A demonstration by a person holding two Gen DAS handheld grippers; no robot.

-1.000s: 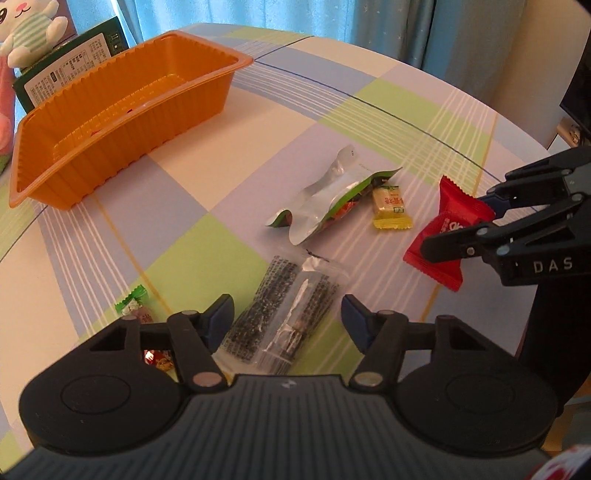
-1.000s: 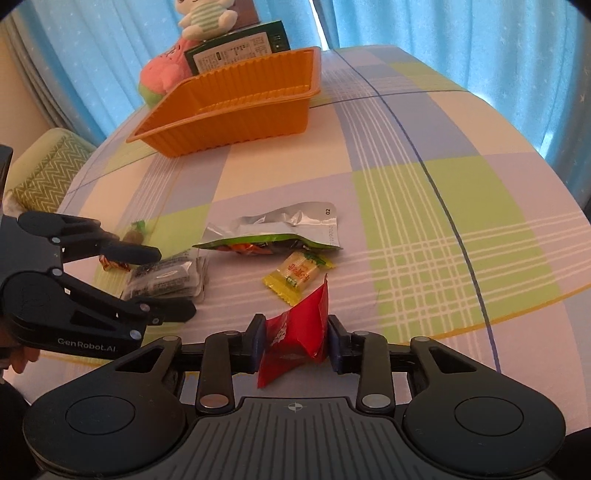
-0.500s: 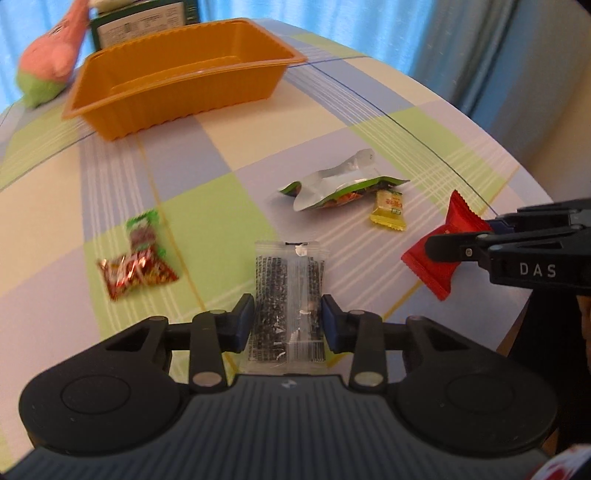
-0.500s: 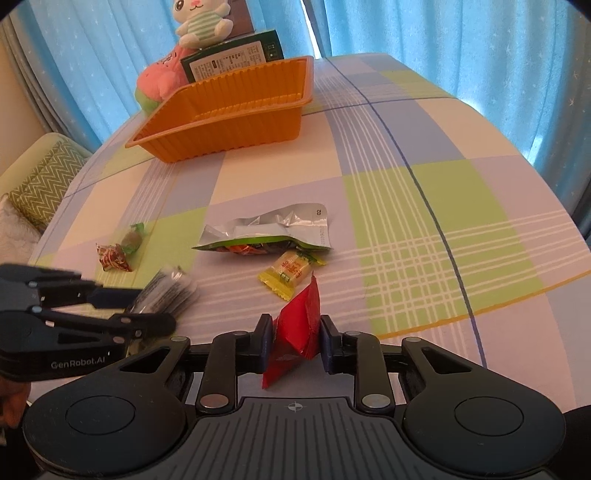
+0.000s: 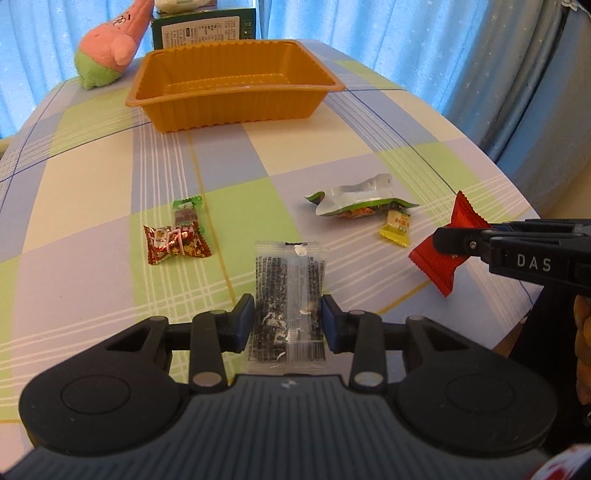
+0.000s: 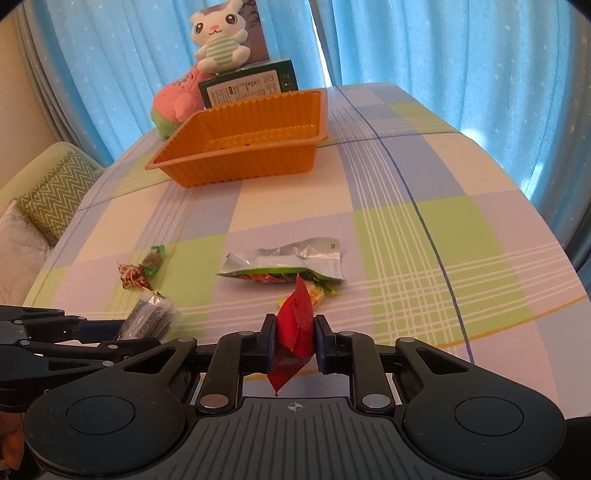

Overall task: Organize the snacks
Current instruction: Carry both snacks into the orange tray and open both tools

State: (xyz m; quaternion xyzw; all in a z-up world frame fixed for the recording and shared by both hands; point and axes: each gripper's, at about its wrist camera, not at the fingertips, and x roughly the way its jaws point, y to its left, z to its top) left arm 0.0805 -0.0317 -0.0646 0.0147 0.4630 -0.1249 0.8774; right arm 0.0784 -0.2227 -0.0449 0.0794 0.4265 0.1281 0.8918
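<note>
My left gripper (image 5: 288,319) is shut on a clear packet of black seaweed snack (image 5: 290,291) and holds it above the table. My right gripper (image 6: 295,338) is shut on a red snack packet (image 6: 295,325), also lifted; it also shows in the left wrist view (image 5: 448,245). The orange tray (image 5: 236,110) stands at the far side of the table, also in the right wrist view (image 6: 243,166). On the cloth lie a silver-green pouch (image 5: 354,199), a yellow candy (image 5: 397,227), a red foil candy (image 5: 175,242) and a green candy (image 5: 186,210).
A pink plush (image 5: 110,48), a green box (image 5: 203,27) and a rabbit plush (image 6: 221,40) stand behind the tray. The table edge runs at the right (image 5: 517,199). A sofa with cushions (image 6: 48,192) is at the left.
My left gripper closed on the seaweed packet and lifted it, turning toward the tray. My right gripper rose with the red packet.
</note>
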